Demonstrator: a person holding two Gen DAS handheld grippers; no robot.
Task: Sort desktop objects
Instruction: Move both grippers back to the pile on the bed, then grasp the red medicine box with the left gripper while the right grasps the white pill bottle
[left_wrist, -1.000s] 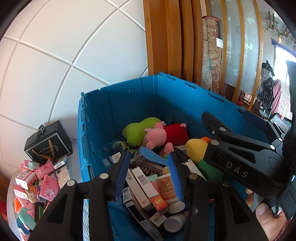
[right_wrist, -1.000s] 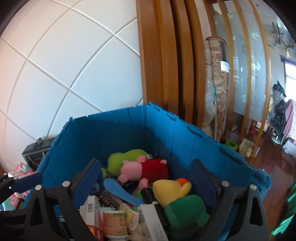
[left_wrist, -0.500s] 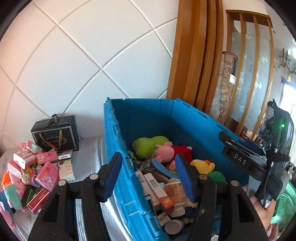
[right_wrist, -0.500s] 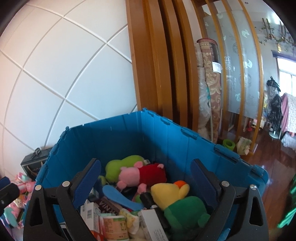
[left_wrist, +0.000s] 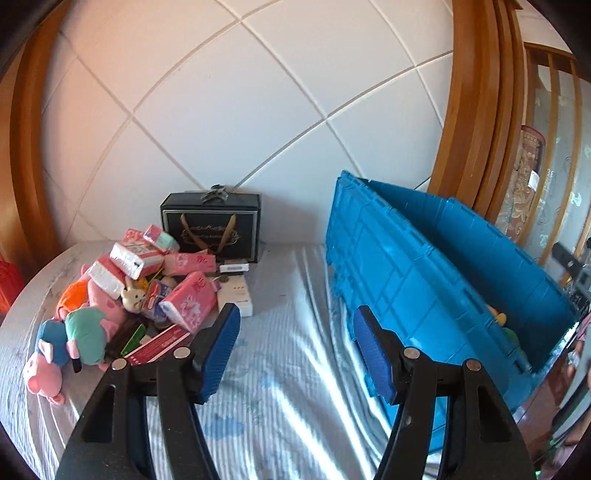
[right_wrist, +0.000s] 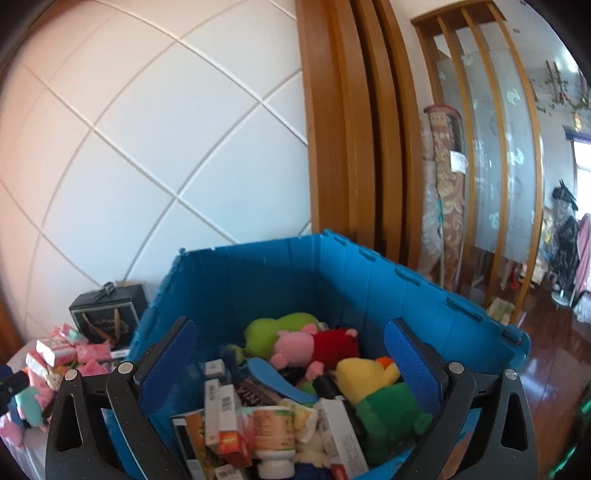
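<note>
Sorting partly complete: plush toys and boxes already inside blue crate (right_wrist: 369, 288), mixed pile of tissue packs and toys (left_wrist: 122, 295) left on striped tabletop (left_wrist: 295, 369); left claw (left_wrist: 295, 347) opening, empty; right claw (right_wrist: 291, 362) opening wide, empty, above crate.

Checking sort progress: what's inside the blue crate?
In the blue crate: plush toys, including a pink pig, small boxes and a white bottle. Anything under that pile is hidden.
</note>
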